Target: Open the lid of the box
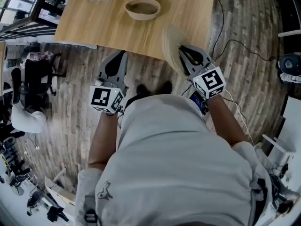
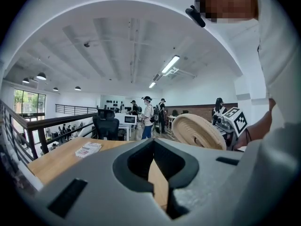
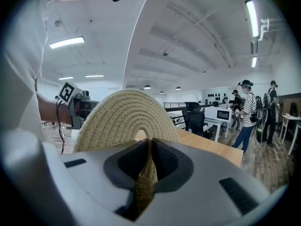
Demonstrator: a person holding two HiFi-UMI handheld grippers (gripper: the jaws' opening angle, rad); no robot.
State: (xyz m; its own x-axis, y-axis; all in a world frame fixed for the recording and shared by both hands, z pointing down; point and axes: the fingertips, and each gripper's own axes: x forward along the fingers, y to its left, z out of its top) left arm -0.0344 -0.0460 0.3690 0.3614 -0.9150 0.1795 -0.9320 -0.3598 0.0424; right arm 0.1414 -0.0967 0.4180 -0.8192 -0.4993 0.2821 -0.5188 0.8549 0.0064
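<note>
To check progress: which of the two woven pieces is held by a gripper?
The flat round lid, clamped on edge in the right gripper; the bowl-shaped box rests open on the table.

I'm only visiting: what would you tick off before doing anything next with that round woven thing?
1. Round beige woven rope lid clamped in the right gripper: ok.
2. Lid off the round woven basket: ok, the basket stands open on the light wooden table.
3. Left gripper shut, nothing in it: ok.
4. Lid held flat: not ok, it stands on edge.
5. Bare tabletop beside the basket for the lid: ok.
</note>
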